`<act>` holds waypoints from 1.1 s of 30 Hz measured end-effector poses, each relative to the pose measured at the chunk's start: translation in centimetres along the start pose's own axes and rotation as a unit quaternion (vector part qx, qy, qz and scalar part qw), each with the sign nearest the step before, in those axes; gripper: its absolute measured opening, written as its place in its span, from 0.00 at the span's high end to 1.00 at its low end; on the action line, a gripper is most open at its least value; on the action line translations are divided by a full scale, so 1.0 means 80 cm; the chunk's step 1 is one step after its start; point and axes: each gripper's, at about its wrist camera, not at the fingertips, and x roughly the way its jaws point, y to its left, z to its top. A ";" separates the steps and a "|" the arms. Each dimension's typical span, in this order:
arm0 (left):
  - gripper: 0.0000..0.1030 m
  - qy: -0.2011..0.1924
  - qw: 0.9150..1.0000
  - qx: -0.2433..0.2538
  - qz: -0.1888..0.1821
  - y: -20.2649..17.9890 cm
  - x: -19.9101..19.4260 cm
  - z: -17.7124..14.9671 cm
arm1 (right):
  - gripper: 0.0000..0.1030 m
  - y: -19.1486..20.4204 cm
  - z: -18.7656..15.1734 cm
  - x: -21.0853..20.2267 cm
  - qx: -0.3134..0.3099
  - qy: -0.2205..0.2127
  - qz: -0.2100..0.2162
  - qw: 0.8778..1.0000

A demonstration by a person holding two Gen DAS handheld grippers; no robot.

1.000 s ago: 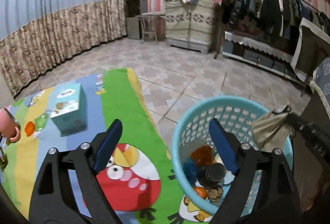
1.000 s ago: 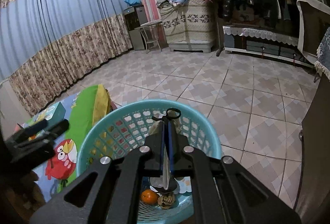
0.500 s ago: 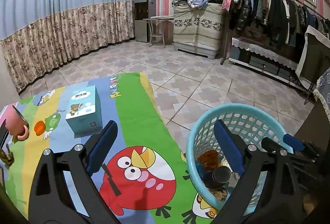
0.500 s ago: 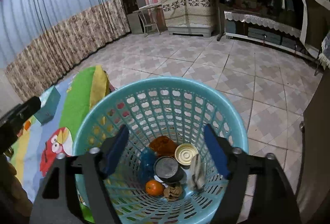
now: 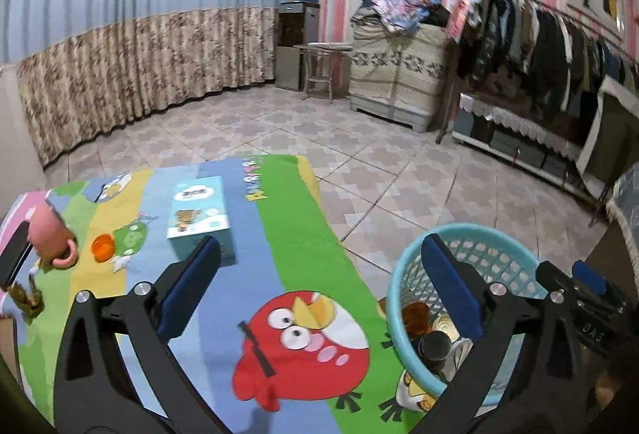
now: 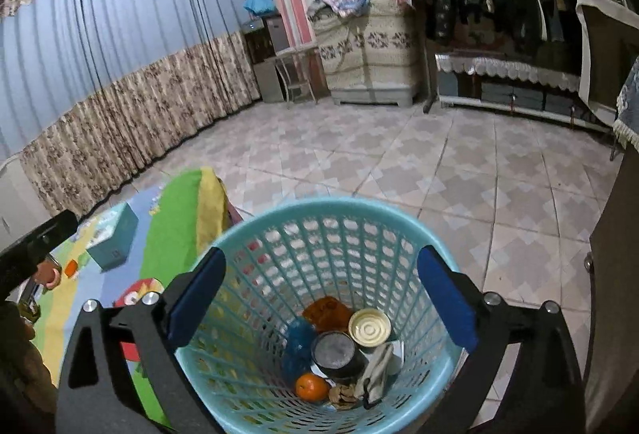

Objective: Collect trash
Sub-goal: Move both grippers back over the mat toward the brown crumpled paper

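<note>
My right gripper (image 6: 321,298) hangs over the round turquoise plastic lattice basket (image 6: 247,254), its jaws having just swung wide apart, with nothing between the blue pads. Down in the basket's bottom lies the trash: a crumpled beige paper scrap (image 6: 375,374) leaning against a dark round tin can (image 6: 335,352), a pale round can lid (image 6: 369,326) just behind it, an orange fruit (image 6: 310,387), a crinkled blue wrapper (image 6: 298,340), an orange-brown wrapper (image 6: 327,312) and some small brown crumbs at the very bottom.

My left gripper (image 5: 319,294) is over the bright cartoon-bird play mat (image 5: 287,234), and its jaws have been opening a little further too; they stand wide with nothing in them. The basket sits off the mat's right edge on the tiled floor (image 5: 399,186), partly behind my left gripper's right finger. On the mat, well apart from the basket, stand a light-blue cardboard tissue box (image 5: 197,210), a small orange bottle cap (image 5: 103,246) and a pink ceramic mug (image 5: 52,240) lying on its side at the left edge
</note>
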 end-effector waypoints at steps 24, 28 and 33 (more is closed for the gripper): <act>0.05 0.034 0.986 -0.051 0.157 0.268 -0.077 -0.087 | 0.06 0.127 -0.038 -0.001 -0.070 0.001 0.033 0.997; 0.05 0.050 0.982 -0.057 0.173 0.303 -0.075 -0.108 | 0.06 0.147 -0.048 0.006 -0.073 0.015 0.049 0.996; 0.05 0.078 0.980 -0.053 0.177 0.330 -0.059 -0.124 | 0.06 0.175 -0.069 0.015 -0.099 0.029 0.047 0.994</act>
